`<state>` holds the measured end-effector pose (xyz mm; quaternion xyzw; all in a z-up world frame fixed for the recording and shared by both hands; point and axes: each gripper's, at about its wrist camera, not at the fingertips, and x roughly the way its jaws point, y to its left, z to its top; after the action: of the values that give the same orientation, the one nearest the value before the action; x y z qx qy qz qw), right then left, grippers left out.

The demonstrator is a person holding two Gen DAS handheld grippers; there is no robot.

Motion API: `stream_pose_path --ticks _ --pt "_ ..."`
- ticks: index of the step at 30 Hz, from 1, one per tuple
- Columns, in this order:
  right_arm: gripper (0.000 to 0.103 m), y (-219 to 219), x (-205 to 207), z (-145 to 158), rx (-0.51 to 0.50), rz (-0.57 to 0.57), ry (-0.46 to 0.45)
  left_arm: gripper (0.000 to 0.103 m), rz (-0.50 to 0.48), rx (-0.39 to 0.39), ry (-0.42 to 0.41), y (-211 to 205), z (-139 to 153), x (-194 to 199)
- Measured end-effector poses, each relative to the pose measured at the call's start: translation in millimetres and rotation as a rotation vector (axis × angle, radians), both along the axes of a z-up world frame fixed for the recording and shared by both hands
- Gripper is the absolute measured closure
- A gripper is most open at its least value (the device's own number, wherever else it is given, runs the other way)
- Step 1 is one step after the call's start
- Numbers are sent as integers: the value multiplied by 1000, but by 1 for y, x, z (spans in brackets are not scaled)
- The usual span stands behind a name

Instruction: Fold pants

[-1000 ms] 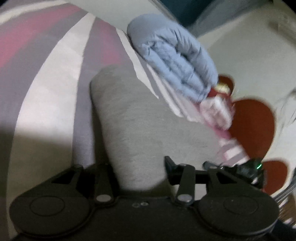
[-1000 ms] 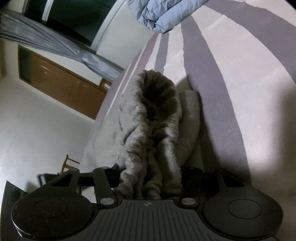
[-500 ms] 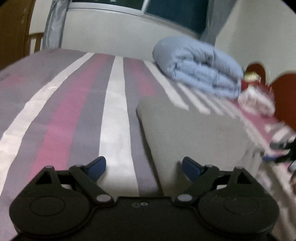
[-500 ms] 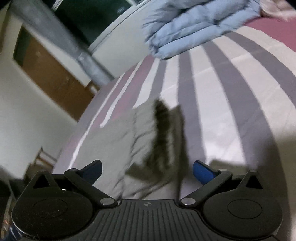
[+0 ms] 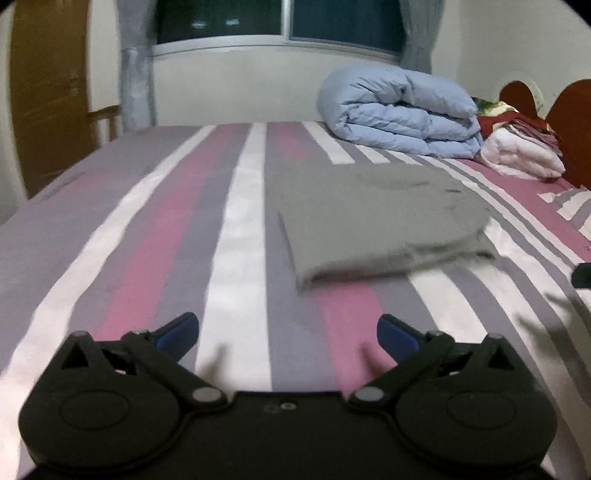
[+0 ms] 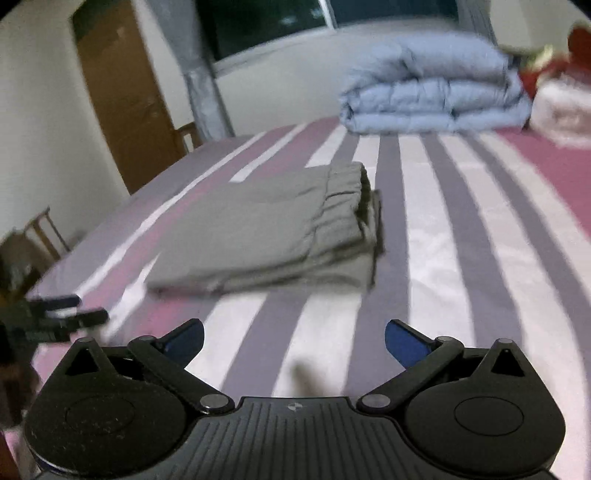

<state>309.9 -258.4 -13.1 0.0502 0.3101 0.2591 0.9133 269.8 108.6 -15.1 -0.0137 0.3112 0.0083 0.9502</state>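
The grey pants point(image 5: 376, 218) lie folded in a flat rectangle on the striped bed point(image 5: 229, 229). In the right wrist view the pants point(image 6: 266, 225) show the elastic waistband on the right side of the stack. My left gripper point(image 5: 288, 334) is open and empty, held back from the pants, which lie ahead and to its right. My right gripper point(image 6: 293, 339) is open and empty, also held back, with the pants ahead and slightly left. The left gripper also shows at the left edge of the right wrist view point(image 6: 55, 317).
A folded light blue duvet point(image 5: 399, 114) sits at the far end of the bed, with white and red bedding point(image 5: 521, 147) beside a red-brown headboard point(image 5: 569, 122). A window point(image 5: 280, 18), curtains, a wooden door point(image 5: 48, 92) and a chair point(image 6: 33, 236) stand around.
Both grippers let go of the pants, opened and pulled back. The pants now lie flat and folded on the bed.
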Motion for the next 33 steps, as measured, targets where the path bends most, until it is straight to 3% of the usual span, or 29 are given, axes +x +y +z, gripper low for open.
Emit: stream_pose_path --ticks 6,9,12,16,18,21,28,33 --pt "0 -13 -119 -4 -19 -93 -146 6 25 20 -143 -7 5 -121" --pt "0 -26 -163 -3 -16 -138 -195 6 41 -22 -164 -9 15 -153" --pt "0 -27 -198 -1 -15 -147 -215 6 6 -5 -210 -34 31 -182" --pt "0 -31 -244 -3 -5 -180 -252 6 -64 28 -255 -71 29 -219" --pt "0 -30 -260 -2 -5 -180 -275 6 -64 52 -293 -85 27 -234" --pt "0 -29 -271 0 -7 -168 -342 6 -61 14 -332 -94 27 -247" --pt "0 -17 -258 -6 -36 -184 -301 6 -25 -57 -250 -82 10 -229" --pt "0 3 -261 -10 -99 -137 -337 6 -24 -49 -277 -83 10 -237"
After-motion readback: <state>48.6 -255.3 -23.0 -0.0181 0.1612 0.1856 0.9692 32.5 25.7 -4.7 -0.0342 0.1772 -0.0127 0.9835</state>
